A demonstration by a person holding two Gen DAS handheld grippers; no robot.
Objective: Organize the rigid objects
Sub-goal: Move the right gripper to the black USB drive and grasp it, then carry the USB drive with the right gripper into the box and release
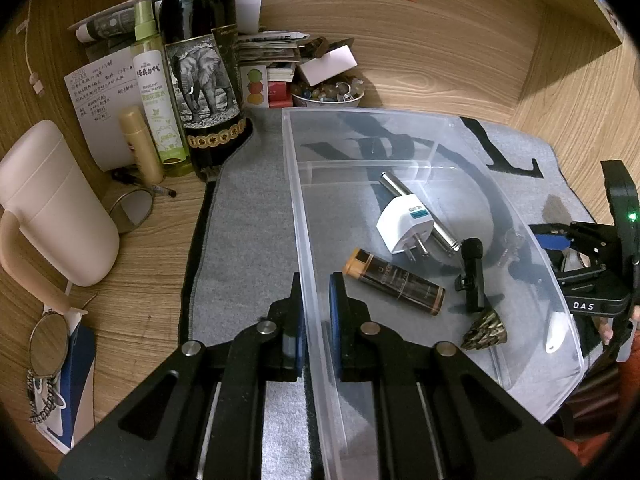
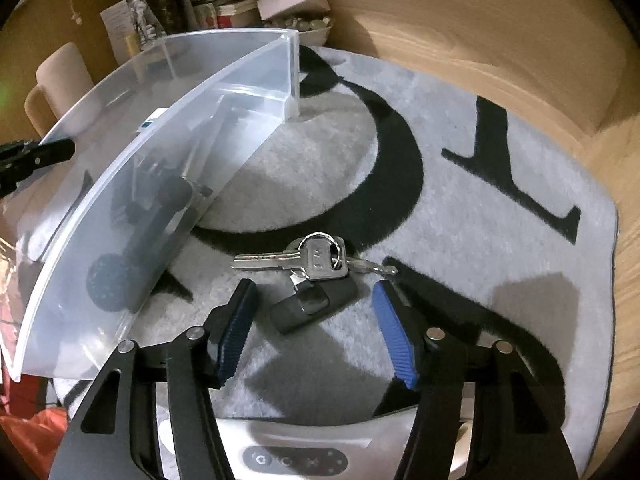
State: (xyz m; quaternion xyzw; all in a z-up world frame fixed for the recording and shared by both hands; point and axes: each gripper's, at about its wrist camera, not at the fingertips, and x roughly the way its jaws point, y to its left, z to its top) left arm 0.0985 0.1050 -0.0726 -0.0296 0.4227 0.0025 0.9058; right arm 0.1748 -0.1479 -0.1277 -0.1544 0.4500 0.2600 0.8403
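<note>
My left gripper [image 1: 318, 320] clamps the bin [image 1: 304, 208] wall; right gripper [image 2: 314, 312], fingers apart, straddles light, stiff, floppy-ringed keys [image 2: 316, 260]—grasp the fob [image 2: 312, 306].

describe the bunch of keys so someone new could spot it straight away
Start from the grey mat with black letters, beside the clear plastic bin. Outside the bin lies the bunch of silver keys on a ring with a black fob, between the open fingers of the right gripper. It alone lies loose on the mat.
</note>
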